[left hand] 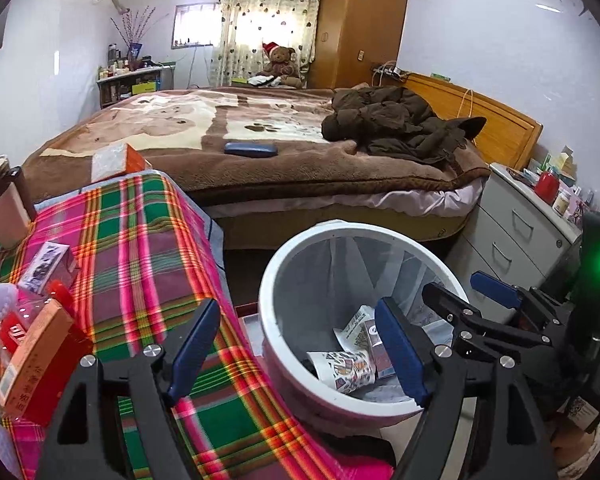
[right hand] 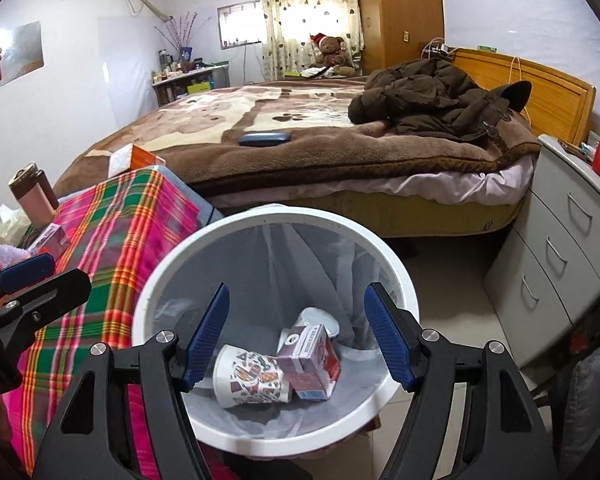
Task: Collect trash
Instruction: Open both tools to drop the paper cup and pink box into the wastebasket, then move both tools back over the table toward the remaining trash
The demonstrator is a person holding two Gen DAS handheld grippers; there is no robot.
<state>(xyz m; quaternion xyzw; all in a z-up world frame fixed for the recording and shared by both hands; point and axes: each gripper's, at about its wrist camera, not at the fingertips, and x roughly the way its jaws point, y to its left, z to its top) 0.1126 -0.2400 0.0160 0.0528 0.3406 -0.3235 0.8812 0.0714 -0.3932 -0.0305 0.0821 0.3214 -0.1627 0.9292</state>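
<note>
So the round white plastic trash bin [right hand: 384, 394] with a thin clear liner sits on the floor between the plaid-covered worktop [left hand: 148, 248] and the bed. Down inside: a patterned paper cup [right hand: 252, 378] lying on its side, a small maroon carton [right hand: 312, 364] touching it, plus a white lid-ish thing behind that's half hidden. Right claw [right hand: 296, 338] hangs over the bin mouth, jaws spread, nothing in them. Left claw [left hand: 296, 350] is released too, straddling the bin's near rim. On the worktop's left, an orange box [left hand: 34, 354] and red stuff get cut off by the frame, labels unreadable.
</note>
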